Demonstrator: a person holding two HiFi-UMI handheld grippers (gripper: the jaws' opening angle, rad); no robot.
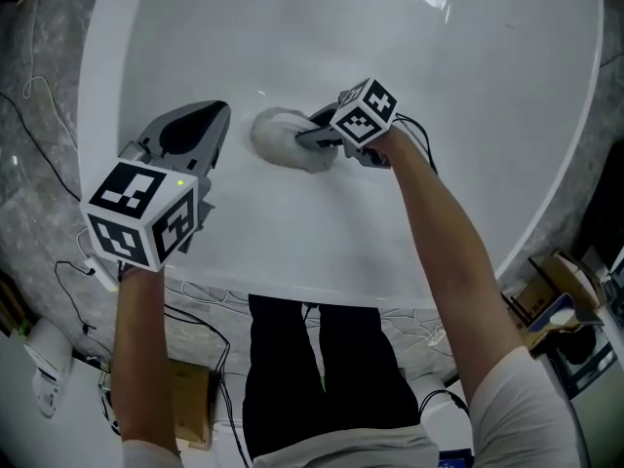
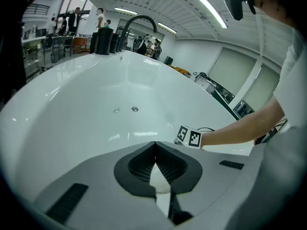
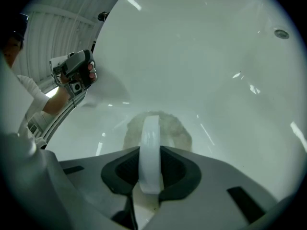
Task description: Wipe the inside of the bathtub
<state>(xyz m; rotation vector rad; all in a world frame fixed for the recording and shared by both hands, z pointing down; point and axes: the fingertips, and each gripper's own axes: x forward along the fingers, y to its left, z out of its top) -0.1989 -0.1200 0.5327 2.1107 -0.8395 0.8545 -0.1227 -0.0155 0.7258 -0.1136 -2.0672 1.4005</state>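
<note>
Bathtub [image 1: 458, 115] fills pretty much the whole head view: big, white, glossy and oval, with the person standing at the near rim and both arms reaching in over it. Far end has a dark curved faucet [image 2: 139, 20] on the rim, and there are two small round metal fittings [image 2: 135, 109] on the inner wall below it.

The left gripper [image 1: 207, 117] sits over the near-left part of the tub interior. Its jaws are closed tip to tip with nothing between them; you just see white tub through the little gap behind the tips. Can't tell if it's actually touching the surface.

The right gripper [image 1: 314, 136] is further in, toward the middle of the tub floor, with its jaws clamped on the white handle [image 3: 149, 147]. The handle is a flat band standing on edge that runs straight out between the jaws, which are only as far apart as the band is thick.

That handle belongs to a fluffy grey-white scrub pad [image 1: 281, 136], which lies just ahead of the jaw tips. It's pressed flat against the tub floor, in the stretch between the two grippers.
</note>
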